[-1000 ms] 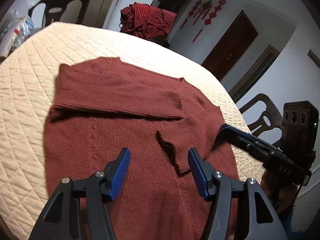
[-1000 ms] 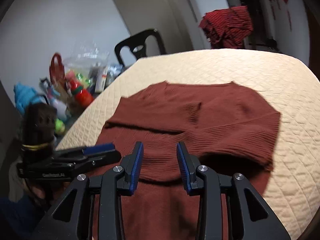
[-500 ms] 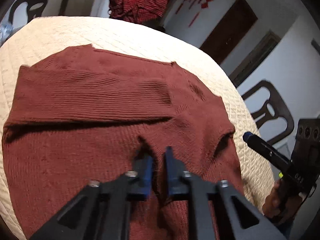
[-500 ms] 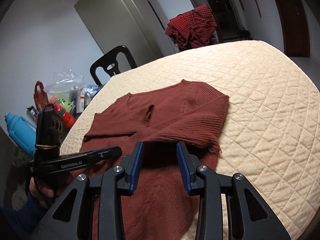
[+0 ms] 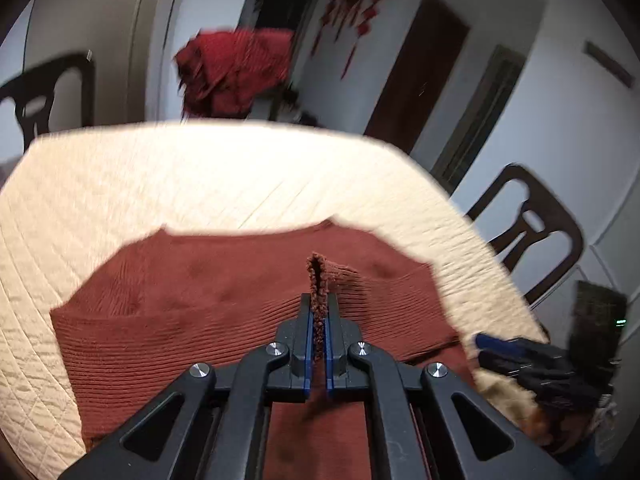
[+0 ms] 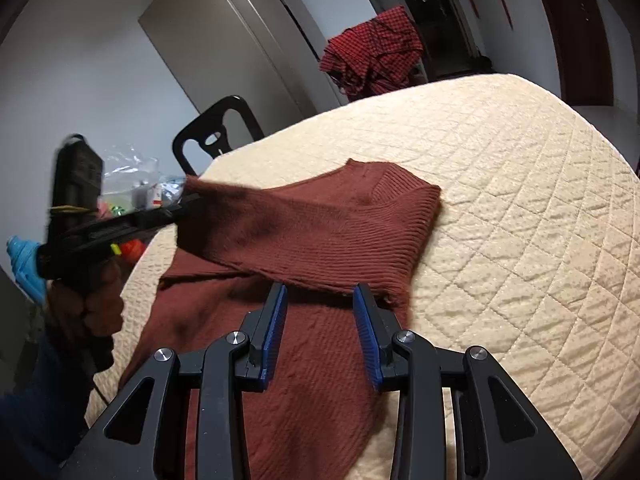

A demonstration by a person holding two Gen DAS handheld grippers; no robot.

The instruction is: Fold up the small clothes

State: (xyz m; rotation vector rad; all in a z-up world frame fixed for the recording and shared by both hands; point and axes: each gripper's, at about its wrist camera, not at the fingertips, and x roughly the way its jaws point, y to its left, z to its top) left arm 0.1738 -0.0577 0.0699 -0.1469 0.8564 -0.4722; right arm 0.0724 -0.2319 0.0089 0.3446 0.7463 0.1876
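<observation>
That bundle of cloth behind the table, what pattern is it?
The bundled cloth is red with a dark check; the right wrist view shows it best.

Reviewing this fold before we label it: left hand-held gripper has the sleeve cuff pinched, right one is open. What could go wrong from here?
1. The left hand-held gripper pinches only the edge of the sleeve cuff; the knit could slip out mid-swing.
2. The right hand-held gripper hovers open above the sweater, pinning nothing, so pulling the sleeve may drag the body and undo the fold already lying across it.
3. The left view is motion-blurred; a fast move may land the sleeve crooked.
</observation>
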